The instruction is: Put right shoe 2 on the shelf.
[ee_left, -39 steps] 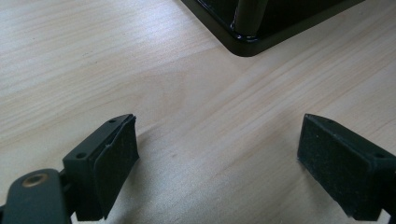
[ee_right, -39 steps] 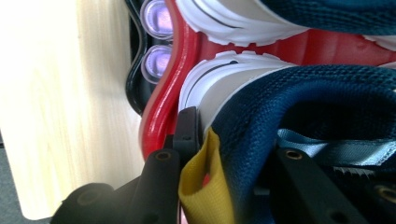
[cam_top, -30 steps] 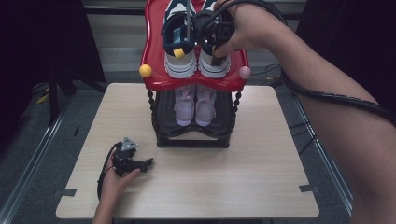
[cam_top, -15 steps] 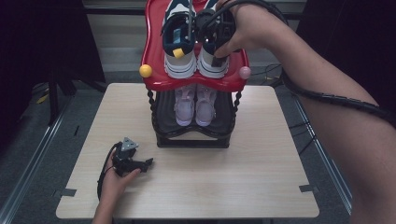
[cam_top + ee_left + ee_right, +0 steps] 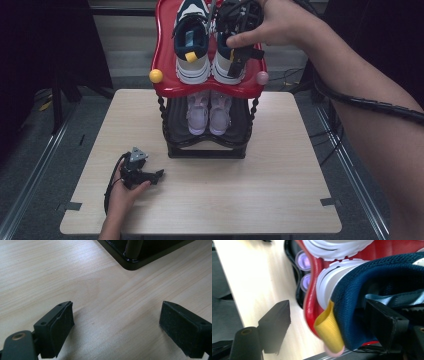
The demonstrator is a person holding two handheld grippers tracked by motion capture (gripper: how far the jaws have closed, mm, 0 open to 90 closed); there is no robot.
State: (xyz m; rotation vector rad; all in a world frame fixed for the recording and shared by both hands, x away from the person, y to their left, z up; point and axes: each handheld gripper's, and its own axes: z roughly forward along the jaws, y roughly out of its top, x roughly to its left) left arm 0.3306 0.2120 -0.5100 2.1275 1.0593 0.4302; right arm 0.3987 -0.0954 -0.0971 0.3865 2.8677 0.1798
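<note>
Sneakers sit as a pair on the red top shelf [image 5: 167, 60] of the shoe rack [image 5: 207, 147], and your right gripper [image 5: 239, 35] is at the right sneaker [image 5: 226, 67] of that pair, the navy and white one nearest your right hand [image 5: 280, 22]. In the right gripper view its jaws stand wide and have just been opening. The navy heel collar with its yellow pull tab [image 5: 329, 328] lies in the gap between them: one jaw is down inside the shoe's opening against the lining, the other hangs free in the air outside the heel, clear of the fabric. So the heel is between the jaws, but they are not pressing on it; the shoe rests on the shelf by its own sole.

The left sneaker [image 5: 191, 45] stands just beside it, toes toward you, with its own yellow tab at the heel. Below, on the black lower shelf, a pair of pale lilac shoes [image 5: 209, 111] sits side by side. A yellow knob [image 5: 156, 76] and a pink knob [image 5: 262, 78] mark the front corners of the red shelf.

Your left gripper [image 5: 150, 176] lies low on the desk [image 5: 280, 200], in your left hand [image 5: 122, 192], well apart from the sneakers and near the rack's front left corner. Its jaws are spread wide with only bare wood between them, and the black base of the rack shows ahead of them.
</note>
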